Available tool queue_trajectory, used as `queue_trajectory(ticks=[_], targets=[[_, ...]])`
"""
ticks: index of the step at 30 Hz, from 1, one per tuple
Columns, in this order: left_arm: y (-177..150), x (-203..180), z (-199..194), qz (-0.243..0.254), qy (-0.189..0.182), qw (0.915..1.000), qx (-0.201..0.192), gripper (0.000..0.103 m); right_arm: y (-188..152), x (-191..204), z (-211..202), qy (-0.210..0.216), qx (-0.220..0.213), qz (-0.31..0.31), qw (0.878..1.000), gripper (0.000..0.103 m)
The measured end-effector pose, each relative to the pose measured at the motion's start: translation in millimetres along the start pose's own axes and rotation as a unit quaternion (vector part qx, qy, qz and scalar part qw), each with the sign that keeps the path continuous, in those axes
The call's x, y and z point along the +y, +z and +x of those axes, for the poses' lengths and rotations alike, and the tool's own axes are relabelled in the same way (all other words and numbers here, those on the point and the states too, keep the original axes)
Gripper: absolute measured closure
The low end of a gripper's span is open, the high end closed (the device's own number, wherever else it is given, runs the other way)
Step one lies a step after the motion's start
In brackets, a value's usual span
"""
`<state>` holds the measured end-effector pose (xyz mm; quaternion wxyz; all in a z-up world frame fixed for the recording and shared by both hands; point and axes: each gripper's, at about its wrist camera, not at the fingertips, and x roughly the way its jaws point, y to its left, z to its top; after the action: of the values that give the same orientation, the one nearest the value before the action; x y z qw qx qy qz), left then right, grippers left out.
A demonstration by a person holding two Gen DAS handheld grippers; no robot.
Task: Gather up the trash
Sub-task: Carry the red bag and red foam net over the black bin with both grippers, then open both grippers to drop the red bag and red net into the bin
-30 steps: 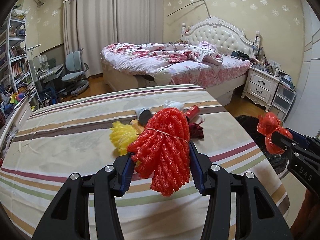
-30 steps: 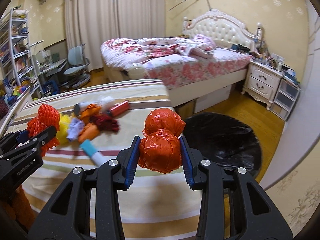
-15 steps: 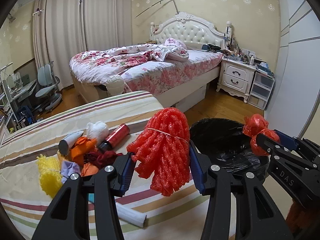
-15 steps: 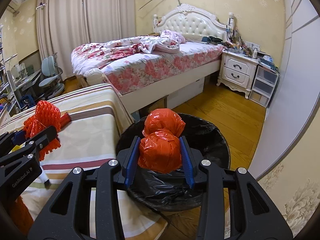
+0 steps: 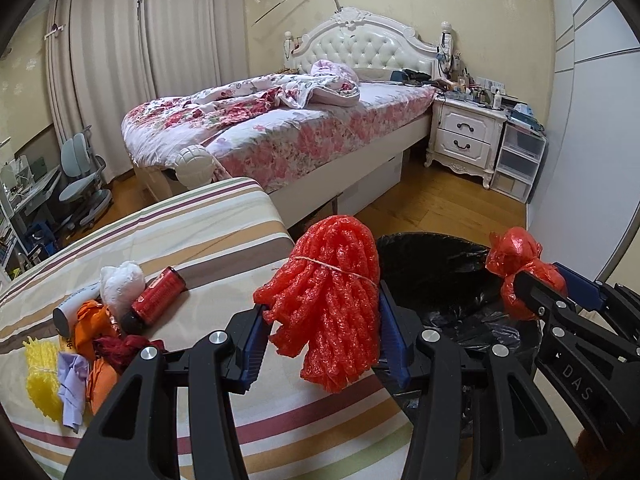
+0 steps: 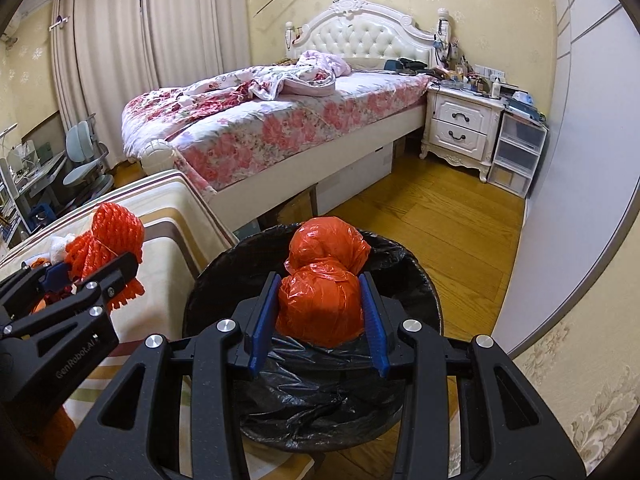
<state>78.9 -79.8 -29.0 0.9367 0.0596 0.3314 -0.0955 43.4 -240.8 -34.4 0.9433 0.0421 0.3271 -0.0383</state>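
Left wrist view: left gripper (image 5: pixel 322 342) clamped on red foam netting (image 5: pixel 328 300), near striped table (image 5: pixel 224 240) edge, bin (image 5: pixel 436 272) just right.

Right wrist view: right gripper (image 6: pixel 320 314) clamped on red bag (image 6: pixel 322 284), above bin (image 6: pixel 424 292) opening.

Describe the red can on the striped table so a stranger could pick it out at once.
Start at the striped tablecloth beside the black-lined trash bin. Among the trash pile there, the red cylindrical can lies on its side against a white crumpled wad. It is the pile's only rigid, glossy red piece; its neighbours are soft wads.
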Motion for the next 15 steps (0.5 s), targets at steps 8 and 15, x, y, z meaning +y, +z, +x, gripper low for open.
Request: queue_trajectory(ticks=[8,15], targets=[[6,-9,15,0.009,0.0,0.9999,0.009,0.054,3,-10,7,-0.002,0.002,0.008,1.0,0.064],[7,-15,20,0.01,0.003,0.9998,0.017,0.054,6,-14,14,-0.005,0.008,0.011,1.0,0.064]])
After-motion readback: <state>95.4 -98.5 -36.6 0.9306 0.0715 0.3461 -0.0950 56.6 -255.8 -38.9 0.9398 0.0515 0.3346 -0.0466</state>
